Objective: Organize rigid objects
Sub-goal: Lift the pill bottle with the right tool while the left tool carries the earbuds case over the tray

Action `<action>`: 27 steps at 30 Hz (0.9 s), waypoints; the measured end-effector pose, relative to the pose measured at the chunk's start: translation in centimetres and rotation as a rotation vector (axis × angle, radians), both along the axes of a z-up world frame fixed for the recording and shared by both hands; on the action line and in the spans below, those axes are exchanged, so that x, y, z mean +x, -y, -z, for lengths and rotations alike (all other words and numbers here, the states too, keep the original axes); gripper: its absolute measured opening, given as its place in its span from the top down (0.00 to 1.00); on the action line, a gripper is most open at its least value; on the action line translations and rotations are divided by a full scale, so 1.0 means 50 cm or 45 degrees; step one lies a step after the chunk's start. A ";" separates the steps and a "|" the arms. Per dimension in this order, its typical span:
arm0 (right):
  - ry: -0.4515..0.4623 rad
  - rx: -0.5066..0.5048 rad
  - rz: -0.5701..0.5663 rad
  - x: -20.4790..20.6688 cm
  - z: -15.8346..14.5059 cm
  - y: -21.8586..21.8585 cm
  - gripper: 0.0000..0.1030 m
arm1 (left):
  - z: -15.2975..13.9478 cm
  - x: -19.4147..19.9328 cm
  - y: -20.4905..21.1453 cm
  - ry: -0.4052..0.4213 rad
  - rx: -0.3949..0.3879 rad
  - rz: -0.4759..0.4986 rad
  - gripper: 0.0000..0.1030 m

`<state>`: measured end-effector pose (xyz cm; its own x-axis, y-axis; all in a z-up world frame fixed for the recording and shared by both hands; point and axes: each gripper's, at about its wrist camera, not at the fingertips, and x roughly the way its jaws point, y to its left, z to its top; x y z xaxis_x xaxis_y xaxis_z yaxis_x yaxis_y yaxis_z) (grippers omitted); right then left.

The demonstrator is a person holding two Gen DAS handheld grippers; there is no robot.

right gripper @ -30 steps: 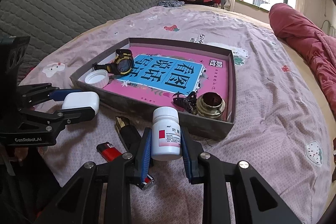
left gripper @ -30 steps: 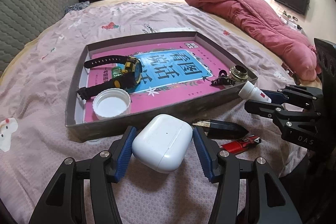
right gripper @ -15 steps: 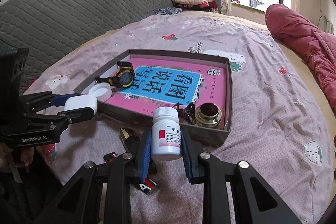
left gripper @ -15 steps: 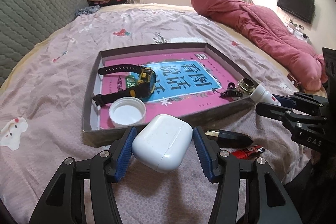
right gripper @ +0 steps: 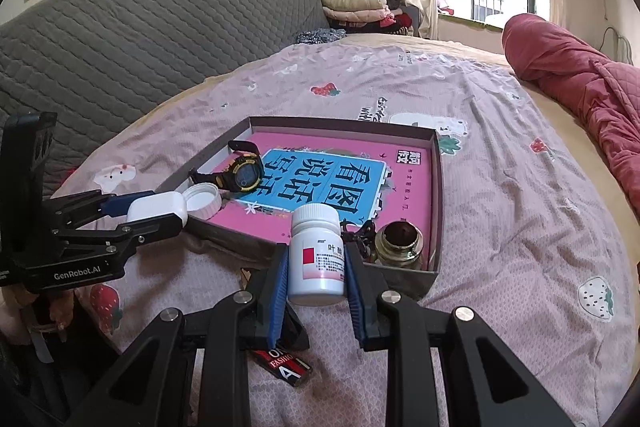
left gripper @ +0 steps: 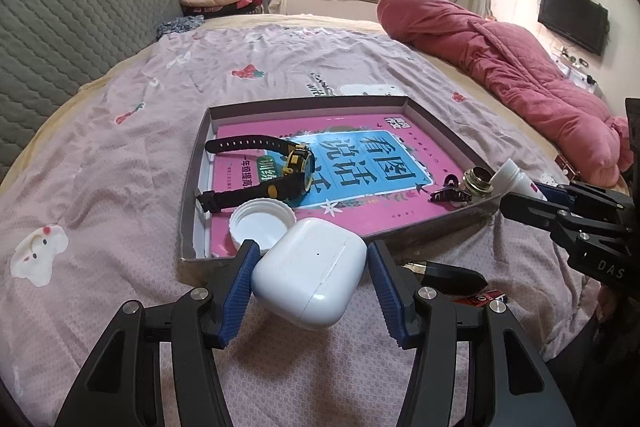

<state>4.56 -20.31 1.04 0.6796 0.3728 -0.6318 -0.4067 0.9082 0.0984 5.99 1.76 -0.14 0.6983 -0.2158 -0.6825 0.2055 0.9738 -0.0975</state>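
The left gripper is closed on a white earbuds case, held above the bedsheet before the shallow box. The right gripper clamps an upright white pill bottle just before the box's near wall.

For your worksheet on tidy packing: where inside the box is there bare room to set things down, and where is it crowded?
Free: the book cover between watch and far wall. Crowded: near-left corner with white cap, near-right corner with clip and brass jar.
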 end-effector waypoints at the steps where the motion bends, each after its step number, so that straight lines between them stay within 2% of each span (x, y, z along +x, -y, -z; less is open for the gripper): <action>1: 0.005 0.000 0.002 0.001 -0.002 -0.001 0.74 | 0.000 0.000 0.001 0.000 0.003 -0.005 0.44; 14: 0.055 0.029 0.001 0.004 -0.029 -0.003 0.74 | -0.023 0.007 -0.007 0.023 -0.010 -0.050 0.44; 27: 0.117 0.046 0.013 0.023 -0.050 -0.007 0.74 | -0.042 0.052 -0.025 0.035 -0.048 -0.134 0.44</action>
